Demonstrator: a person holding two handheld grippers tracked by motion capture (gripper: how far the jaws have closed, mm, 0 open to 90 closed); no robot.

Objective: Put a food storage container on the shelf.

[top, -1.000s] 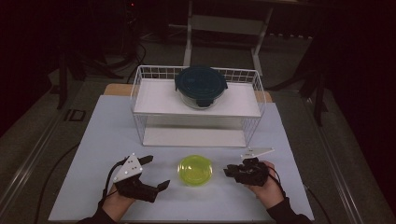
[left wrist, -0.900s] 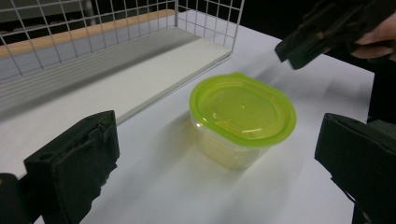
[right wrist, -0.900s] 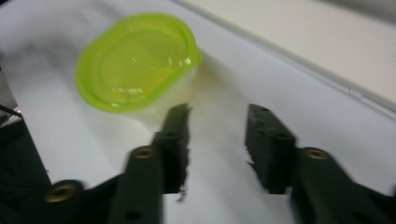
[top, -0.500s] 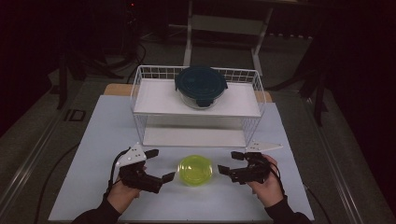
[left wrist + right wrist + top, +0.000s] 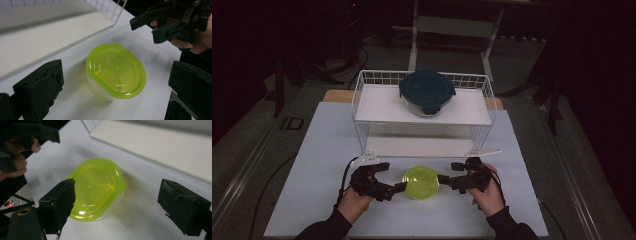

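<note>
High view, container: a round, translucent yellow-green plastic container with a lid sits on the white tabletop, near the front edge, between the two grippers.
High view, grippers: the left gripper and the right gripper flank the container, tips just beside its rim; contact cannot be told.
High view, rack: a white wire rack with a flat white shelf stands behind, carrying a clear round bowl with a dark teal lid.
Left gripper view, jaws: two black, matte, block-shaped jaws stand wide apart, the container between and ahead of them, untouched; the lid is glossy, with a raised rim and a small tab.
Left gripper view, far side: the right gripper and its hand appear beyond.
Right gripper view, jaws: spread wide, the container near the left-hand jaw; the clear base shows under the lid.
</note>
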